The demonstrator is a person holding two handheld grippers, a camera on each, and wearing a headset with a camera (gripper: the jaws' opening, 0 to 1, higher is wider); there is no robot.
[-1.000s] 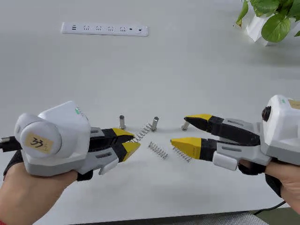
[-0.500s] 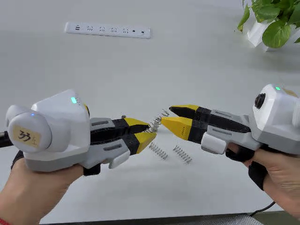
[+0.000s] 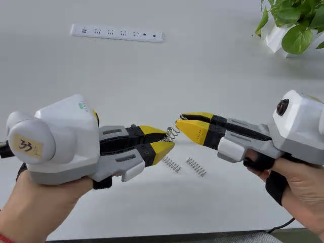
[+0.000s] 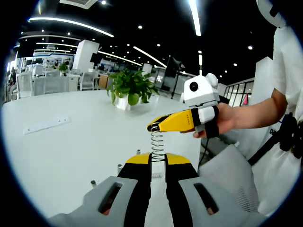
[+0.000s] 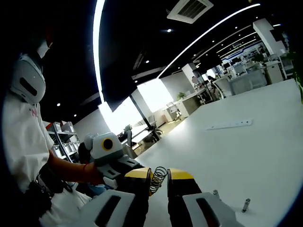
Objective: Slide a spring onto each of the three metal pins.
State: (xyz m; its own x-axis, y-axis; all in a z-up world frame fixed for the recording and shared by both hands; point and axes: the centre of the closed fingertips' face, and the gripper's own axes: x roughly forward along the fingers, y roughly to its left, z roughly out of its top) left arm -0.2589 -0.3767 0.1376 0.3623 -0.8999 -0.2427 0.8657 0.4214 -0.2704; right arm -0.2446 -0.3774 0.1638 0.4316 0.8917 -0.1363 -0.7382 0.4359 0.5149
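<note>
The left gripper [image 3: 168, 139] clenches one end of the thin coiled steel spring [image 3: 172, 133], raised above the white table [image 3: 202, 66]; the right gripper [image 3: 178, 121] pinches its other end. Light, springy, easily bent: best gripped gently by the end coils

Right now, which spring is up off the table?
The spring gripped by the left tool and right tool; the other two springs lie on the table.

Bright even overhead light, fisheye-warped edges
</note>
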